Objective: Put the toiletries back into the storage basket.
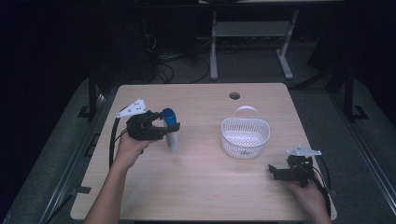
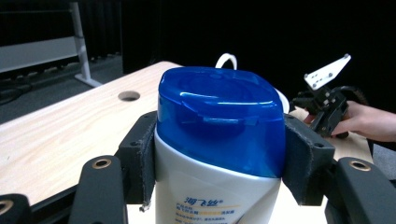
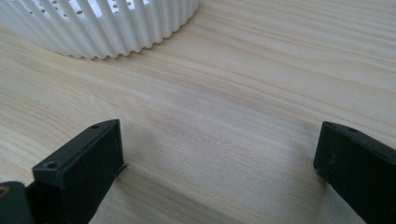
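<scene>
A white bottle with a blue cap point(image 1: 171, 128) is held upright just over the left half of the wooden table point(image 1: 201, 186). My left gripper point(image 1: 172, 127) is shut on it, the pads pressing its neck and cap from both sides; close up, the blue cap point(image 2: 219, 119) sits between the pads point(image 2: 142, 158). A white slotted basket point(image 1: 245, 136) with a handle stands right of the middle. My right gripper point(image 1: 272, 171) rests low near the table's right front, jaws open wide with bare wood between them; the basket's wall point(image 3: 100, 25) lies just ahead of it.
A round cable hole point(image 1: 234, 95) sits at the table's far edge. Beyond the table stand a desk's white legs point(image 1: 214, 51) and cables on the dark floor. The other hand with its gripper point(image 2: 327, 109) is seen behind the bottle.
</scene>
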{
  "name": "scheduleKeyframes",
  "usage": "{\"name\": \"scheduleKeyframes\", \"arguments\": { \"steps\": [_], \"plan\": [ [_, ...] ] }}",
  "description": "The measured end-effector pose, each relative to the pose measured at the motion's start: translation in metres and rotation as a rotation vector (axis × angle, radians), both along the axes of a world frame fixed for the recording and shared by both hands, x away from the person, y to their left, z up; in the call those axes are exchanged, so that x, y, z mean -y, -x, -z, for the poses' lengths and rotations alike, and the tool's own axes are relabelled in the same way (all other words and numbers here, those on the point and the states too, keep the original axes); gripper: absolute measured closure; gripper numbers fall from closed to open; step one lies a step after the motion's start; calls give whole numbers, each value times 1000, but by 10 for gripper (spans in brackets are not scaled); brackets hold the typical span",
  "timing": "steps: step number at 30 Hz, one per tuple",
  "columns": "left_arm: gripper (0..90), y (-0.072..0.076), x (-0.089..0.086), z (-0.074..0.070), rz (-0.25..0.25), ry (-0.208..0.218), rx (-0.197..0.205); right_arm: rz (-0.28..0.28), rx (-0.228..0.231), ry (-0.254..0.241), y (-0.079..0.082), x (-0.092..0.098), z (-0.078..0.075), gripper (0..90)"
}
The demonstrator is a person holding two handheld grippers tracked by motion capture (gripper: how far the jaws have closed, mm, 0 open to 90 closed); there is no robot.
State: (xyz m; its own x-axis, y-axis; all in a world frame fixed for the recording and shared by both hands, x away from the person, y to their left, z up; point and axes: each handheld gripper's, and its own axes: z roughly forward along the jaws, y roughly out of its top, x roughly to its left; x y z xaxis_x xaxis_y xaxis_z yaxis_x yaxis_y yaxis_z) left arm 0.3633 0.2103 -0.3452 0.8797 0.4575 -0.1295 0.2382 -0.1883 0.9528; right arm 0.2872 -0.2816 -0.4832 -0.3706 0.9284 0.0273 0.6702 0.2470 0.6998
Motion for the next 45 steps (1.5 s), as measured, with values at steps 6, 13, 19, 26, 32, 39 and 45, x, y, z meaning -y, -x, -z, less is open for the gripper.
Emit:
{"name": "scheduleKeyframes", "arguments": {
  "steps": [6, 13, 19, 26, 32, 39, 45],
  "plan": [
    [375, -4, 12, -8, 19, 8, 12, 0, 0, 1, 0, 0, 0, 9],
    [376, -9, 25, -16, 37, 13, 27, 1, 1, 1, 0, 0, 0, 9],
    [375, -15, 40, -23, 62, 20, 37, 1, -1, 0, 0, 0, 0, 9],
    [375, -20, 59, -32, 92, 19, 50, 0, 0, 0, 0, 0, 0, 9],
    [376, -23, 72, -39, 112, 26, 59, 0, 0, 0, 0, 0, 0, 9],
    [375, -27, 85, -45, 131, 27, 69, 0, 0, 1, 0, 0, 0, 9],
    [375, -31, 99, -49, 151, 39, 77, 1, -1, -1, 0, 0, 0, 9]
  ]
}}
